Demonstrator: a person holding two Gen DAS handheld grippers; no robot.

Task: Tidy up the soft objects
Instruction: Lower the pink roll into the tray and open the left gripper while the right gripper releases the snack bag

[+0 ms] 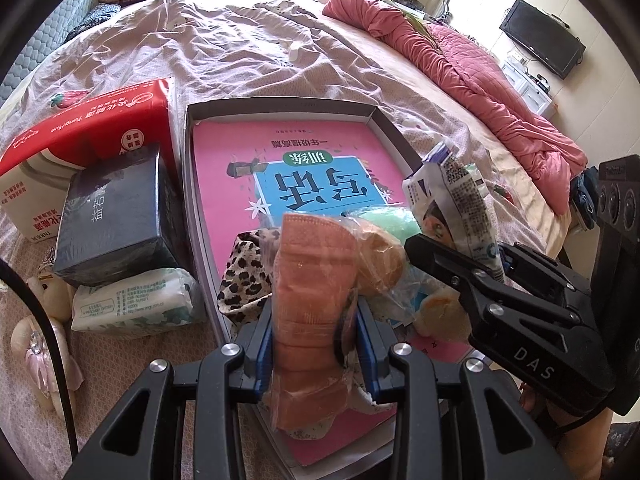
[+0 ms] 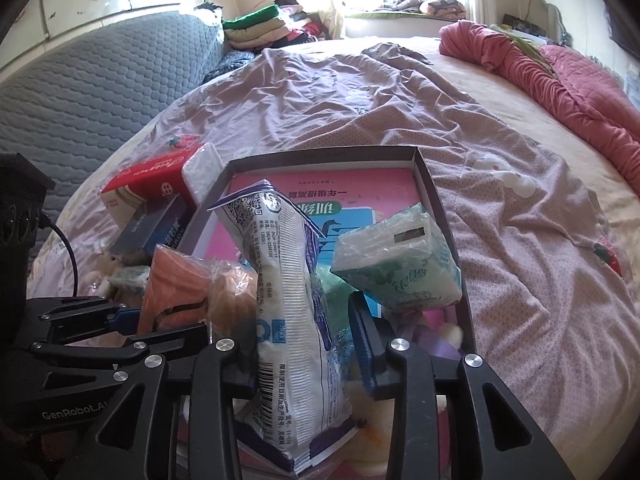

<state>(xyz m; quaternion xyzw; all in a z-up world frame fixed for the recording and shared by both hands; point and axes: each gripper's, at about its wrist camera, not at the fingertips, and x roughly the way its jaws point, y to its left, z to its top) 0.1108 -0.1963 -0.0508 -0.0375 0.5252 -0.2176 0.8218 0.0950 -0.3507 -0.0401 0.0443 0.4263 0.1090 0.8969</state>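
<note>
Between my left gripper's [image 1: 316,344] closed pads, an orange mask pack [image 1: 310,300] hides the tray [image 1: 280,106] floor beyond. My right gripper [image 2: 308,344] stands open around a white pouch [image 2: 290,320]; bare bedsheet [image 2: 540,240] lies rightward.

A shallow grey box [image 1: 280,106] lies on the bed with a pink workbook flat inside it. Relative to that box: an orange pack of face masks [image 1: 312,300] in clear wrap stands upright over its near end; a tall white-and-blue printed pouch [image 2: 292,320] stands upright beside it, over the near edge; a green tissue pack [image 2: 400,264] leans tilted against the right wall; a leopard-print cloth [image 1: 244,276] rests at the near left.
</note>
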